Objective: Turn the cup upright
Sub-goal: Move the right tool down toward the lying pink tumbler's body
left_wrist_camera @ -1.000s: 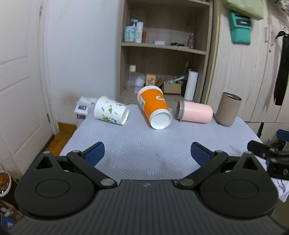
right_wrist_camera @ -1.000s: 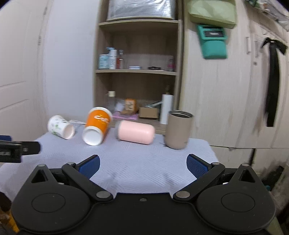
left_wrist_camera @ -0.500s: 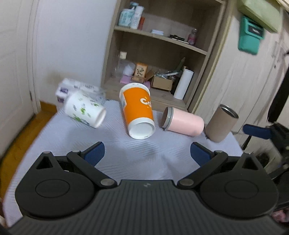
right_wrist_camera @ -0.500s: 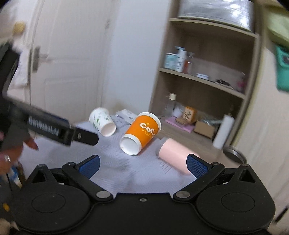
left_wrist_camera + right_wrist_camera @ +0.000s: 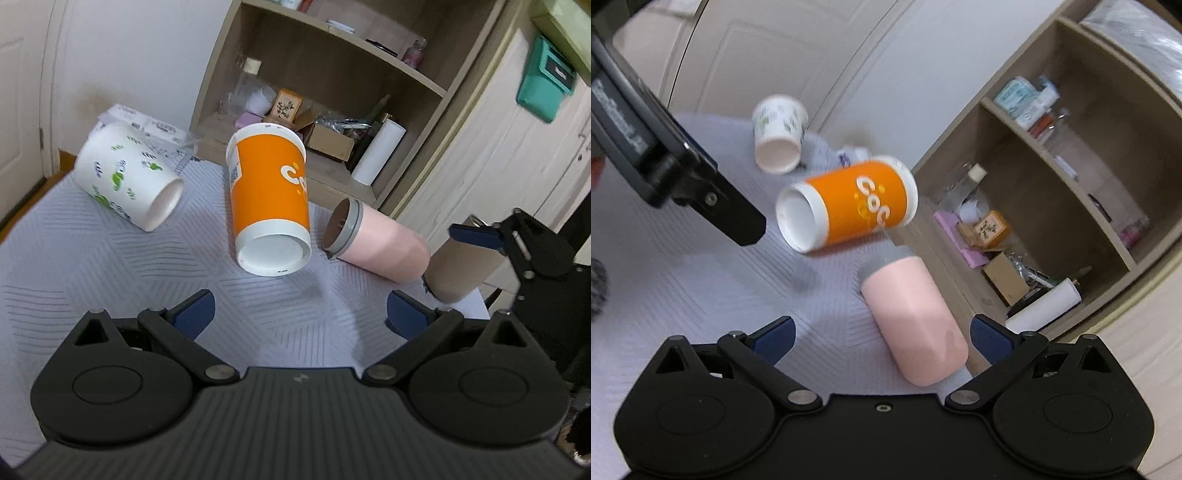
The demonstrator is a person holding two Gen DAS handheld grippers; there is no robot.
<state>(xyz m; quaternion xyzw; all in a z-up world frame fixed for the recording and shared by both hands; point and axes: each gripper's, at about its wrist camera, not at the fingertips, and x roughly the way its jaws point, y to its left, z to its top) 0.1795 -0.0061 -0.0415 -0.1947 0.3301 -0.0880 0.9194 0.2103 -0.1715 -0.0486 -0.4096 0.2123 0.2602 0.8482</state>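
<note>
Approach step, nothing grasped. My left tongs (image 5: pixel 299 308) and right tongs (image 5: pixel 881 334) both gape wide, empty. Pink cup (image 5: pixel 916 317) lies on its side on the counter (image 5: pixel 110 266), beside the orange cup (image 5: pixel 271 203). Next: straddle its body, close, rotate upright.

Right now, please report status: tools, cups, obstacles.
Left tool open, empty. Right tool open, over pink cup lying sideways. Orange cup and white cup also lying. Nothing blocking.
</note>
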